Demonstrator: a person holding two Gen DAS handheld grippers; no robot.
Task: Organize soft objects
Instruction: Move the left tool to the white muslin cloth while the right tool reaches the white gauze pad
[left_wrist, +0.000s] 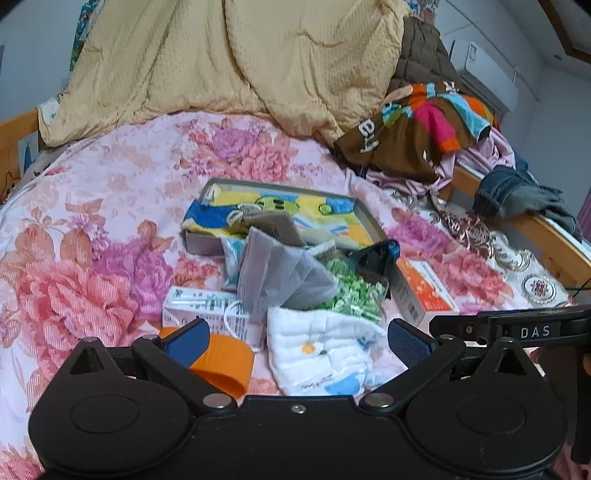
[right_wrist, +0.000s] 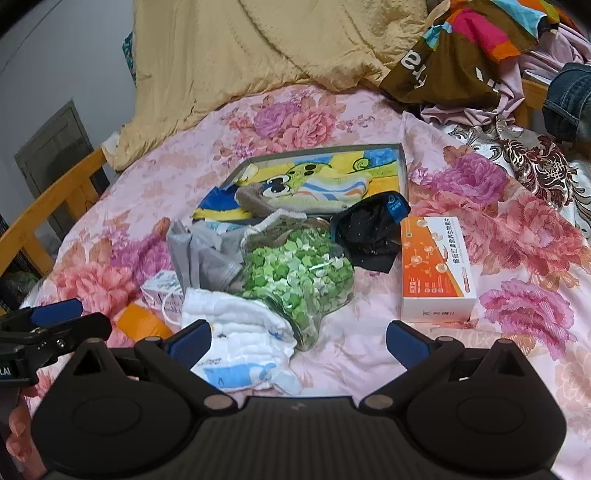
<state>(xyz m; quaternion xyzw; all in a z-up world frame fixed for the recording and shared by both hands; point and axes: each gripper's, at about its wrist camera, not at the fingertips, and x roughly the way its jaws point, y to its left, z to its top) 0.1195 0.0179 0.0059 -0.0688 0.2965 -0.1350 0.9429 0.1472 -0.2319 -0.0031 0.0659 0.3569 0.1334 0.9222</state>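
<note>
While the shallow gray box (right_wrist: 403, 173) already carries a cartoon towel (right_wrist: 332, 177) and what looks like a folded taupe cloth (right_wrist: 258, 201) at its near edge, most of the soft things are loose on the bed, so I judge I'm early in this job. The white muslin cloth (left_wrist: 325, 354) lies nearest me, right between my left gripper (left_wrist: 297, 339) fingers, which stand wide and hold nothing. Behind it a gray face mask (left_wrist: 280, 273) slumps against the box front, and a black pouch (right_wrist: 373, 229) sits just beside the box's near right corner. My right gripper (right_wrist: 298, 338) is spread wide too, empty, with the muslin under its left finger. Left to sort, as I read it: muslin, mask, pouch. The bag of green paper stars (right_wrist: 299, 273), orange carton (right_wrist: 436, 266), white carton (left_wrist: 207, 310) and orange tape roll (left_wrist: 225, 360) look like clutter to work around.
</note>
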